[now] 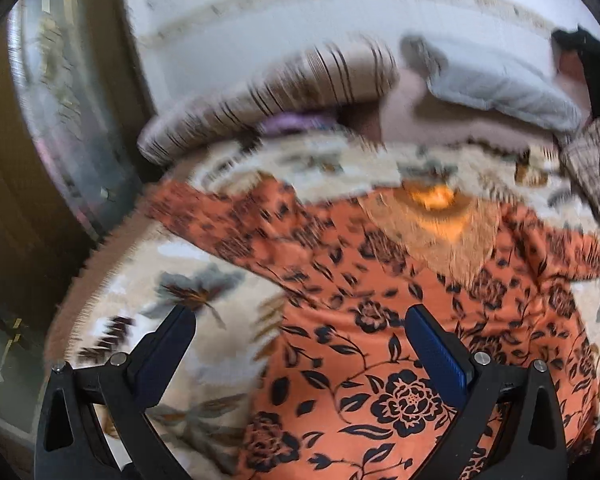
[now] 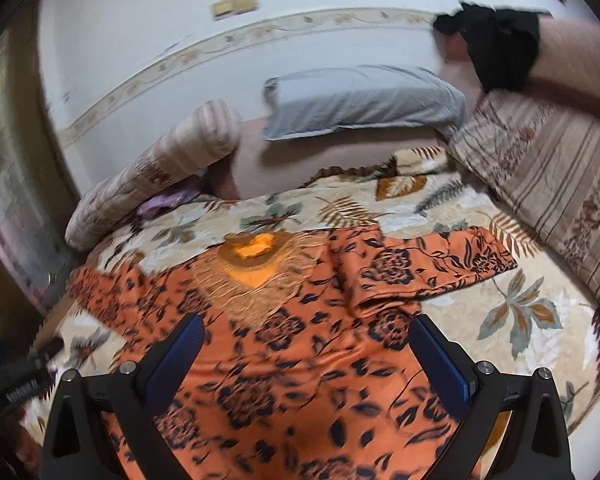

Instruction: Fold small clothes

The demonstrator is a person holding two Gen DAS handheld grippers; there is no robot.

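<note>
An orange floral-print garment [image 2: 308, 344] lies spread flat on the leaf-patterned blanket [image 2: 520, 320], neckline with tan fringe trim [image 2: 260, 280] toward the grey pillow [image 2: 360, 100]. One sleeve [image 2: 428, 268] is folded in over the chest; the other sleeve [image 1: 220, 224] extends outward, though motion blur in the left view leaves its exact lay uncertain. The left gripper [image 1: 300, 320] hovers over the garment's lower body, jaws wide, holding nothing. The right gripper [image 2: 306, 330] likewise stands wide above the garment, empty. A striped bolster [image 2: 160, 168] lies beside the pillow.
</note>
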